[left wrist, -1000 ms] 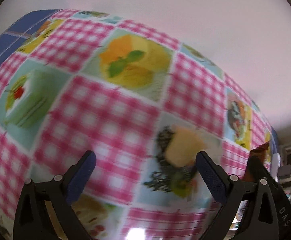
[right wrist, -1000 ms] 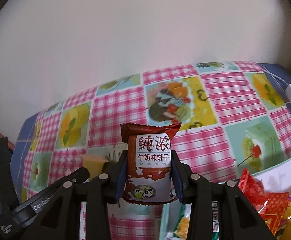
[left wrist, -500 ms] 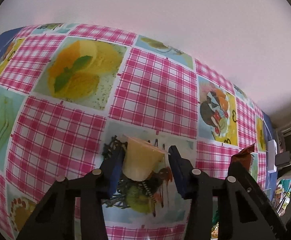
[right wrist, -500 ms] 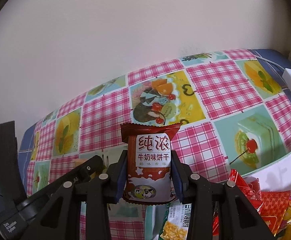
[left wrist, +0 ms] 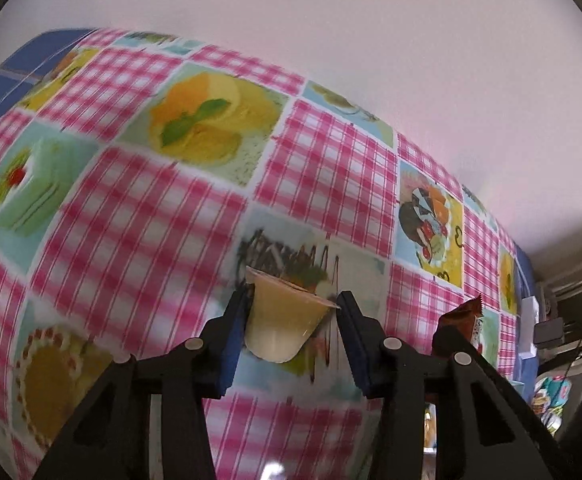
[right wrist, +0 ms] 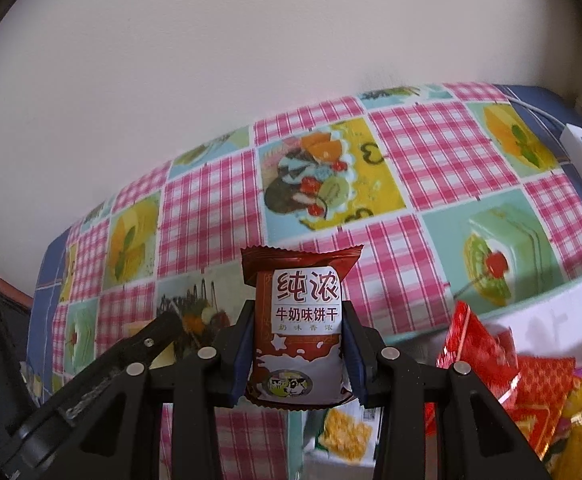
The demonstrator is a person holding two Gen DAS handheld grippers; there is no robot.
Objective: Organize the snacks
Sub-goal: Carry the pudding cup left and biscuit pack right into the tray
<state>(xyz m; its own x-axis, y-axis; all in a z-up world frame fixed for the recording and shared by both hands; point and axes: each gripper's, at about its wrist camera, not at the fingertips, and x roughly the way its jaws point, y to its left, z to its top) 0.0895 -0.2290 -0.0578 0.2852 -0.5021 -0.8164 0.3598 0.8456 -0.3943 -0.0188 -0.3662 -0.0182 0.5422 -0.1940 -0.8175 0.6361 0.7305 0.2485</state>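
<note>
Jelly cup (left wrist: 287, 316) now gripped, lifted.

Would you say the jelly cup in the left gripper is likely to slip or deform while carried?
The jelly cup tapers toward its base, so it could slip through the left gripper. Its thin, translucent wall probably dents under hard squeezing. It looks small and light, so a gentle grip below the rim should do.

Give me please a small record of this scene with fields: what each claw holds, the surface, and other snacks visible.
left claw: shut on a yellow jelly cup, tilted
right claw: shut on a brown milk biscuit packet, upright
surface: table with pink checked dessert-print cloth
other snacks: red packets and a yellow-green packet, low in the right wrist view
wall: plain, pale
</note>
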